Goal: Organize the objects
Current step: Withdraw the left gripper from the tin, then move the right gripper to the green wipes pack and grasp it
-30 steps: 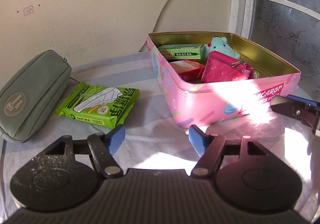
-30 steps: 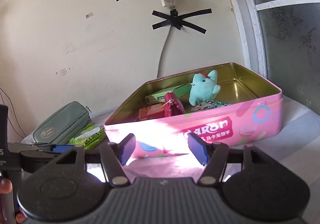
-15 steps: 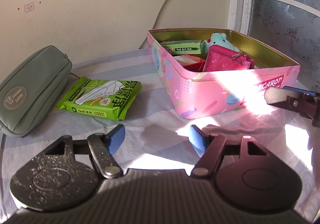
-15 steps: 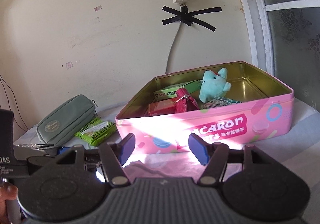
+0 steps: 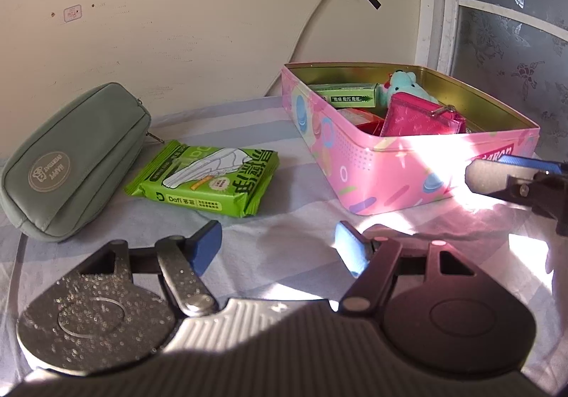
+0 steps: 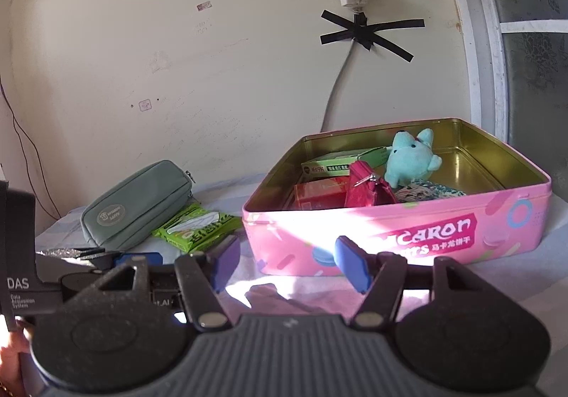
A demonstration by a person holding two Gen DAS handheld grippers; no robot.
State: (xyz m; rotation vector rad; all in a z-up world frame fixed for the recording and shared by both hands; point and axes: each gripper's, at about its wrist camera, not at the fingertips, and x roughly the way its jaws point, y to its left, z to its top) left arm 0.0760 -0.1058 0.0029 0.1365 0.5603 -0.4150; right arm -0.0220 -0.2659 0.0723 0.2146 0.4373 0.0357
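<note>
Green plastic film wraps the flat wipes packet [image 5: 206,180] that lies on the striped cloth of the desk [image 5: 291,226], just beside the grey-green zipped fabric pouch [image 5: 71,163] and apart from the pink rectangular biscuit tin [image 5: 401,166]. I judge the packet light, soft and somewhat slippery. It should give under pressure, so a pinch across one crimped short end or over a long edge looks safer than pressing on its flat face. The pouch is padded and bulkier, and is probably best taken across its narrow top ridge.

Inside the open tin are a green carton [image 6: 340,163], a red carton [image 6: 316,194], a magenta zipped coin purse [image 6: 369,187], a pale teal plush toy [image 6: 408,159] and a patterned item I cannot identify. The right half of its gold floor is bare.

Both the left gripper [image 5: 278,248] and the right gripper [image 6: 287,264] have their jaws spread apart and hold nothing.
</note>
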